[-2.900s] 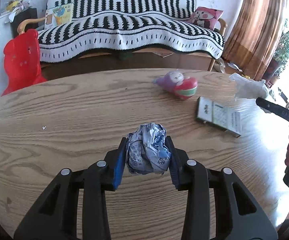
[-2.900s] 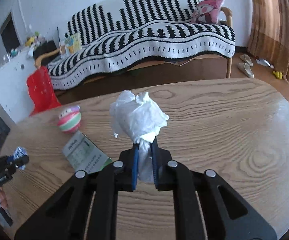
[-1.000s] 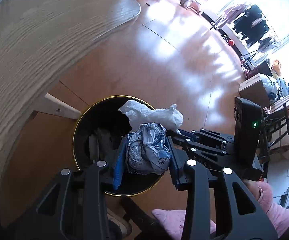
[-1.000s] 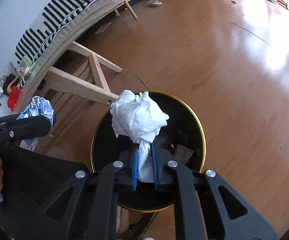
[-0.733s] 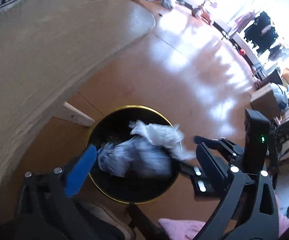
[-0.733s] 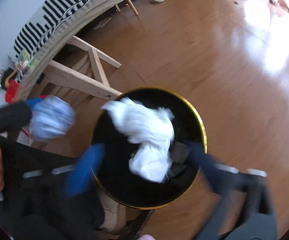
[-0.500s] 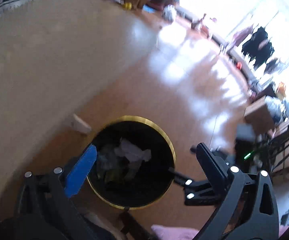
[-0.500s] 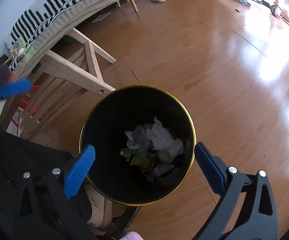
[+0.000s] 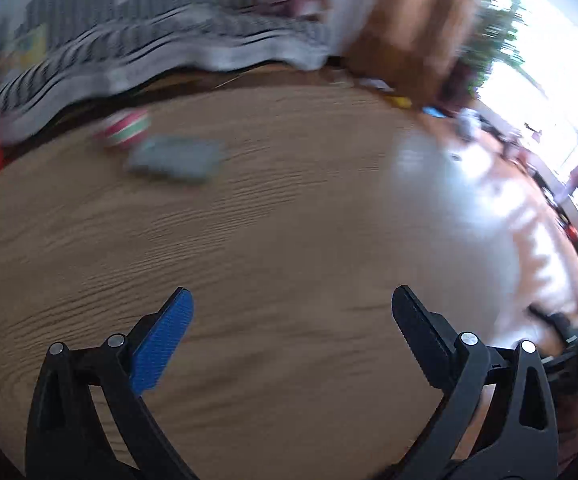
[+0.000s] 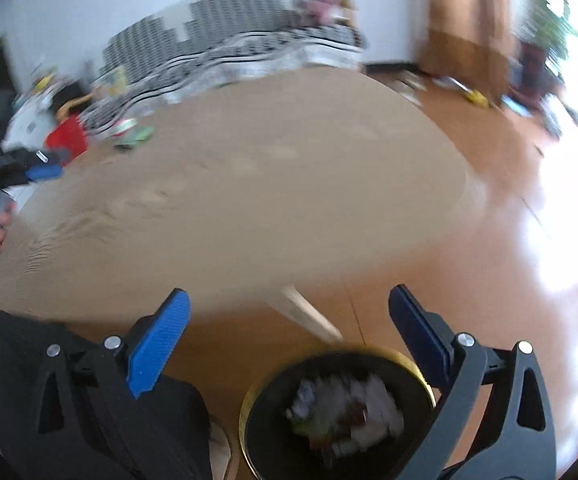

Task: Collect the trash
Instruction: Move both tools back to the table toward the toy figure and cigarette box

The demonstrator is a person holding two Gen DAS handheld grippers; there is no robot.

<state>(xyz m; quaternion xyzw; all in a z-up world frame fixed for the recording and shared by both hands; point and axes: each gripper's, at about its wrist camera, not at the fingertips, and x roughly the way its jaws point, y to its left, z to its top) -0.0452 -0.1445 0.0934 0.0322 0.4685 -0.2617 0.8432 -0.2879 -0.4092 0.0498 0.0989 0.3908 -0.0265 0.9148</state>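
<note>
Wood tabletop (image 9: 289,240): bare beneath my left gripper (image 9: 291,334), jaws wide, empty.
Right gripper (image 10: 289,332): jaws wide, empty.
Bin (image 10: 261,440): holds crumpled trash (image 10: 349,412); light, soft, pinch any fold.

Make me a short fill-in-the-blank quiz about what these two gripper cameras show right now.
1. Both the left gripper and the right gripper hold ____.
2. The crumpled trash lies inside the black ____.
3. The bin's rim is coloured ____.
4. The striped ball rests on the ____.

Answers: nothing; bin; gold; table
</note>
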